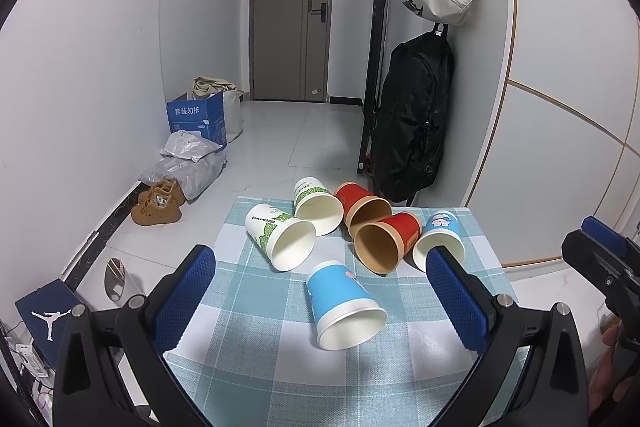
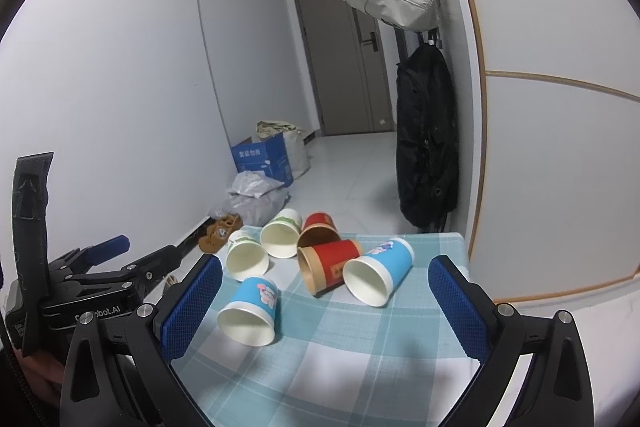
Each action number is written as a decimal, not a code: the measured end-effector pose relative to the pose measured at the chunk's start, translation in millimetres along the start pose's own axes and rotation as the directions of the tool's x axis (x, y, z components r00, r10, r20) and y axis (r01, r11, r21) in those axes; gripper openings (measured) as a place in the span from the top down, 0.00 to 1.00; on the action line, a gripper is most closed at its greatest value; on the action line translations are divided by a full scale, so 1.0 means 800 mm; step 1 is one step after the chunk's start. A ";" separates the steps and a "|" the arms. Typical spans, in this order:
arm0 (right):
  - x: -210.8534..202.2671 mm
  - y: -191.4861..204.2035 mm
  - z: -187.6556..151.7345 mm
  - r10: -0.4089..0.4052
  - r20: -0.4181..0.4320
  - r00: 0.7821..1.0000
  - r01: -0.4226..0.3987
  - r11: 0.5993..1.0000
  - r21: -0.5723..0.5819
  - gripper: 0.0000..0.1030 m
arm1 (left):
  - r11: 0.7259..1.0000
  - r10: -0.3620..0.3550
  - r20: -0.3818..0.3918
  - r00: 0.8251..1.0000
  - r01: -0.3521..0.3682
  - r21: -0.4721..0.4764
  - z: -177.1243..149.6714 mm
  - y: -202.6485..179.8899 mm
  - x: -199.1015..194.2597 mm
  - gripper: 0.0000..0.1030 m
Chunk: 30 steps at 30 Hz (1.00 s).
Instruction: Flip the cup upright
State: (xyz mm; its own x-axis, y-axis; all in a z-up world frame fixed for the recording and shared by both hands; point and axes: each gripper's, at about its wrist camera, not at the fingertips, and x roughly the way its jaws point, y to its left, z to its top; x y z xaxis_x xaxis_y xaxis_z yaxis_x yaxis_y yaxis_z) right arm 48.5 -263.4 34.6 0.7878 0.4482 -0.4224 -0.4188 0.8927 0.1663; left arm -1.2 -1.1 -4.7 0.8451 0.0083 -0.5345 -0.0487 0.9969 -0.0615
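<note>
**Six paper cups tipped over, none grabbed yet**

All six lie on their sides on the checked tablecloth (image 1: 256, 327) covering the worktop, mouths facing the cameras. Nearest blue cup (image 1: 344, 307) sits apart from the cluster, so it's probably the easiest first pick. Left claw (image 1: 320, 303) is spread wide and framing it; right claw (image 2: 326, 307) is also wide, holding nothing.

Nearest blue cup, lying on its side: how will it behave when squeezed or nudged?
The nearest blue cup looks like thin paper and empty, so probably light and easily crushed. Lying on its tapered side, it would likely roll in an arc. The checked cloth may damp sliding.
</note>
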 end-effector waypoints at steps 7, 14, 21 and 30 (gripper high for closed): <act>0.000 -0.001 -0.001 -0.003 -0.002 1.000 0.003 1.000 0.002 0.00 | 1.000 -0.009 -0.003 1.000 0.009 0.004 -0.001 -0.001 -0.001 0.01; 0.000 0.000 -0.001 -0.003 0.000 1.000 0.003 1.000 0.000 0.00 | 1.000 -0.009 -0.004 1.000 0.009 0.006 -0.001 -0.001 -0.001 0.01; -0.001 0.000 0.000 -0.003 0.001 1.000 0.003 1.000 0.006 0.00 | 1.000 -0.013 -0.009 1.000 0.013 0.005 -0.003 -0.003 -0.001 0.01; -0.001 -0.002 0.000 -0.003 0.002 1.000 0.003 1.000 0.013 0.00 | 1.000 -0.018 -0.013 1.000 0.019 0.013 -0.004 -0.004 -0.001 0.01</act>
State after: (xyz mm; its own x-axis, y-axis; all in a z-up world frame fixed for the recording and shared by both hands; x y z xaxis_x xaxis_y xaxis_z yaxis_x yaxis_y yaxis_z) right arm 48.6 -265.7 35.0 0.7899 0.4457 -0.4212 -0.4108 0.8945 0.1763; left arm -3.4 -4.8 -6.8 0.8391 -0.0110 -0.5439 -0.0261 0.9978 -0.0606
